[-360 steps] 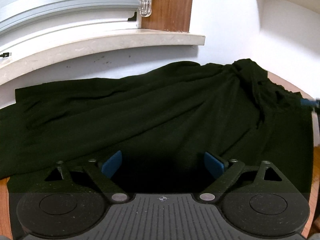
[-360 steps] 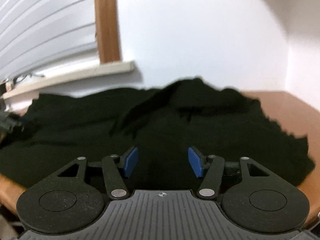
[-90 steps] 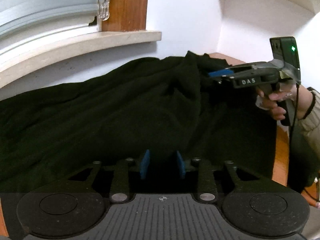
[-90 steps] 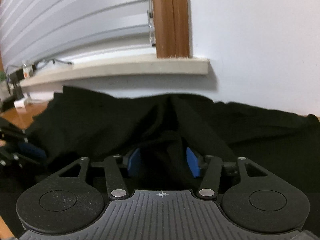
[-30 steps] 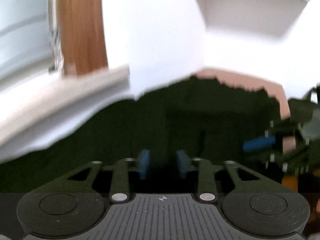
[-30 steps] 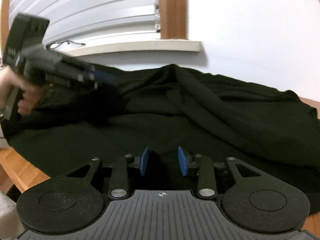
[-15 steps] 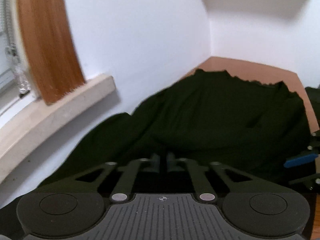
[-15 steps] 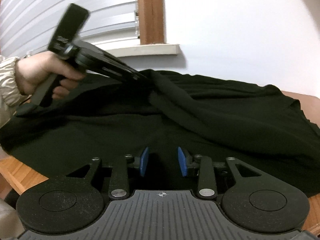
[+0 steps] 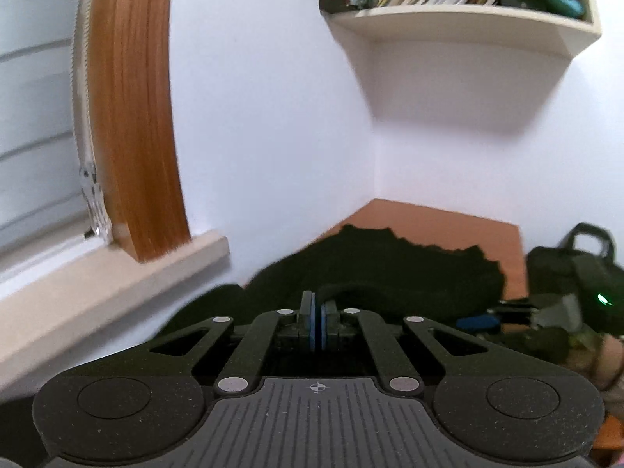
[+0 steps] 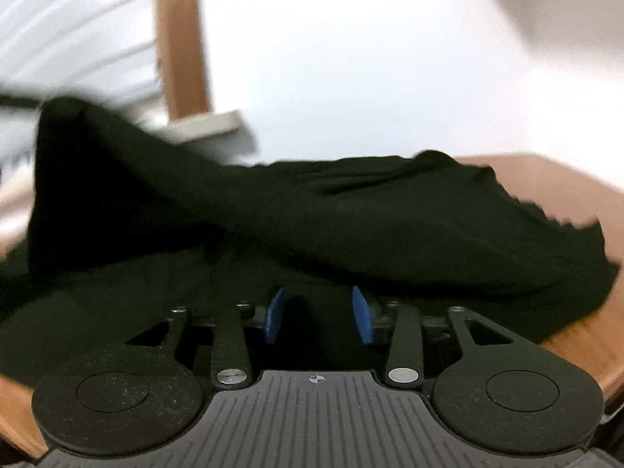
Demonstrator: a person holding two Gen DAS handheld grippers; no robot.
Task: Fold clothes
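Note:
A black garment (image 10: 351, 210) lies spread over the wooden table (image 10: 546, 179). My left gripper (image 9: 318, 323) is shut, its blue pads pinching a fold of the garment (image 9: 390, 273) that arcs away from them. In the right wrist view that fold is lifted into a peak (image 10: 62, 124) at the upper left, blurred. My right gripper (image 10: 318, 316) hovers low over the cloth and its jaws are opening; the blue pads stand apart with dark fabric beneath them and nothing pressed. The left wrist view catches the right gripper (image 9: 477, 321) at the right edge, held by a hand (image 9: 608, 358).
A window sill (image 9: 117, 273) and a wooden window frame (image 9: 132, 117) run along the wall behind the table. A wall shelf (image 9: 448, 19) full of books hangs in the corner. Bare table (image 9: 448, 230) shows beyond the garment's far edge.
My left gripper closed on a fold of the garment and has risen with it, pulling the cloth into a peak. My right gripper's pads have moved apart and it has shifted sideways.

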